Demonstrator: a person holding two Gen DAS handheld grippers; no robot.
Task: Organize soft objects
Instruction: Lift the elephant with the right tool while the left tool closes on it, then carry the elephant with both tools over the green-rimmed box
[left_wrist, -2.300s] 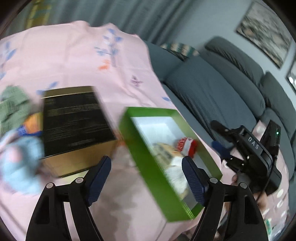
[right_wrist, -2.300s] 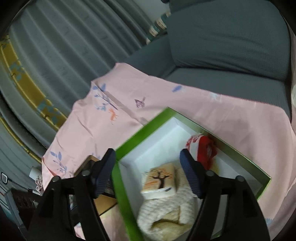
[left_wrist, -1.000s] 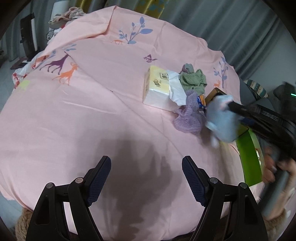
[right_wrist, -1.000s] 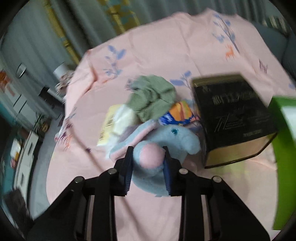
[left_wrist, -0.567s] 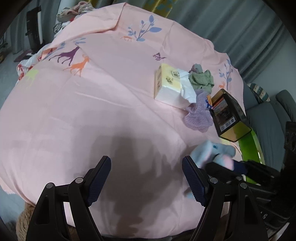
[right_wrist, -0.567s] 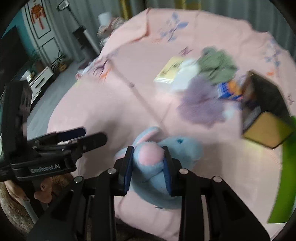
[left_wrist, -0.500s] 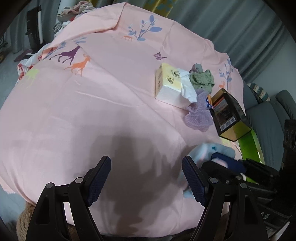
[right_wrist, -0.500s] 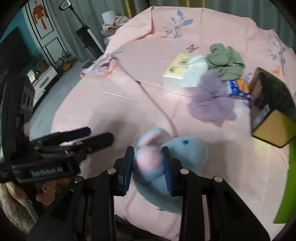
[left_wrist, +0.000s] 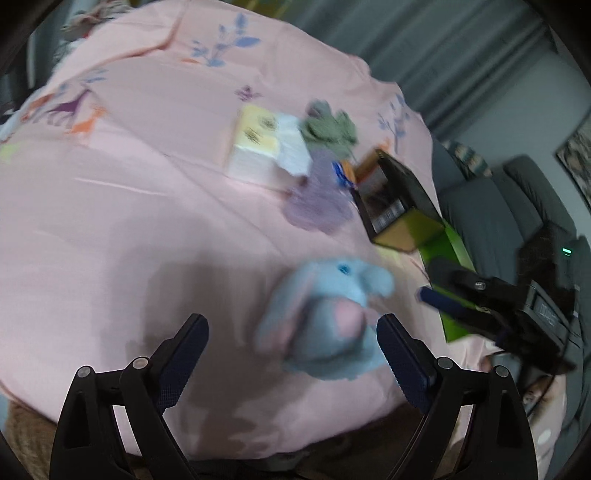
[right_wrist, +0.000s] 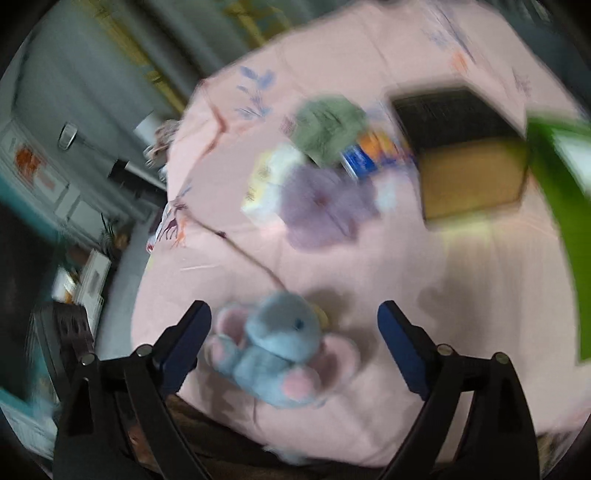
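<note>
A blue plush elephant with pink ears (left_wrist: 328, 314) (right_wrist: 280, 350) lies on the pink cloth near the table's front edge. My right gripper (right_wrist: 293, 332) is open, its jaws wide on either side of the plush and apart from it. It also shows in the left wrist view (left_wrist: 461, 291), to the right of the plush. My left gripper (left_wrist: 291, 343) is open and empty, with the plush just ahead between its fingertips. A purple knit piece (left_wrist: 317, 203) (right_wrist: 321, 210) and a green knit piece (left_wrist: 332, 129) (right_wrist: 325, 125) lie further back.
A tissue pack (left_wrist: 266, 151) (right_wrist: 269, 181), a black and gold box (left_wrist: 399, 203) (right_wrist: 461, 155) and a blue and orange packet (right_wrist: 369, 151) lie by the knits. The green box (right_wrist: 554, 206) (left_wrist: 450, 251) stands at the right. A grey sofa (left_wrist: 498, 206) is behind.
My right gripper has opened and let go of the plush elephant, which now lies on the cloth. The left gripper has swung closer to the plush.
</note>
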